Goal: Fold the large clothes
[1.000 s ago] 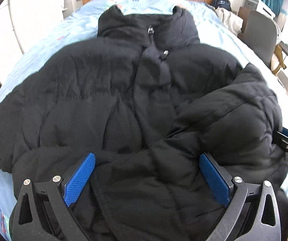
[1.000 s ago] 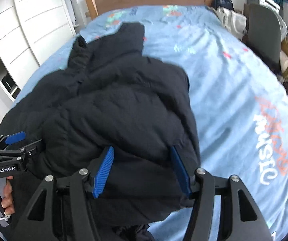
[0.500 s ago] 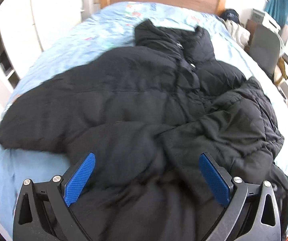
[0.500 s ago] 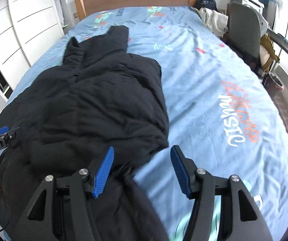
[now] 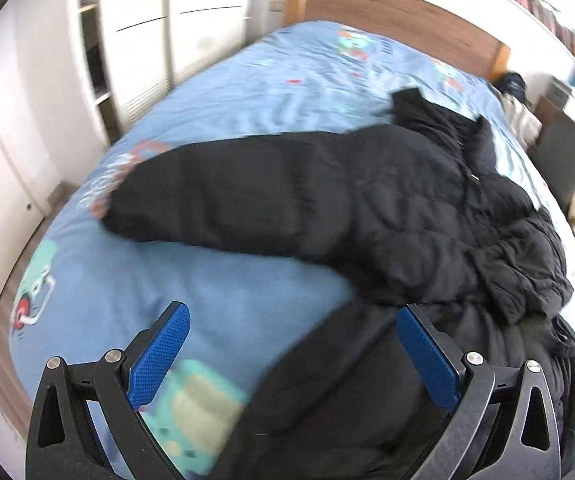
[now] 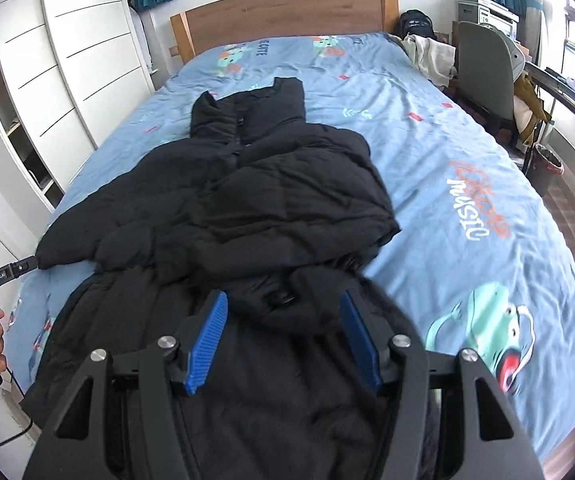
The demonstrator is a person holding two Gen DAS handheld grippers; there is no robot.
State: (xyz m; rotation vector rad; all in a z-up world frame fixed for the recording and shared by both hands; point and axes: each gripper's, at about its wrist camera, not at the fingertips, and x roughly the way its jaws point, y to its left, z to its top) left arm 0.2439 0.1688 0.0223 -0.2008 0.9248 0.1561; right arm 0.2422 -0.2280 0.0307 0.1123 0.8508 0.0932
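**Both claws released above the half-folded jacket**

The right claw point(image 6: 283, 338) hangs with its blue pads apart and nothing pinched between them, over the near hem of the black puffer jacket point(image 6: 247, 208). The left claw point(image 5: 293, 354) is spread wider still, also empty, with bare blue bed sheet point(image 5: 207, 292) under its left pad and dark fabric under its right. Both look freed so the person can choose fresh grip points.

The jacket lies lengthwise down the bed, collar toward the far wooden headboard point(image 6: 287, 12). Its right sleeve is already laid across the chest, while the left sleeve point(image 5: 215, 204) sticks out flat toward the bed's left edge, probably next to be folded in.

A second ago both claws sat low and close over the jacket's near part; now they have drawn back and risen, and the left view has swung left until the outstretched sleeve and the white wardrobe point(image 5: 191, 32) show.
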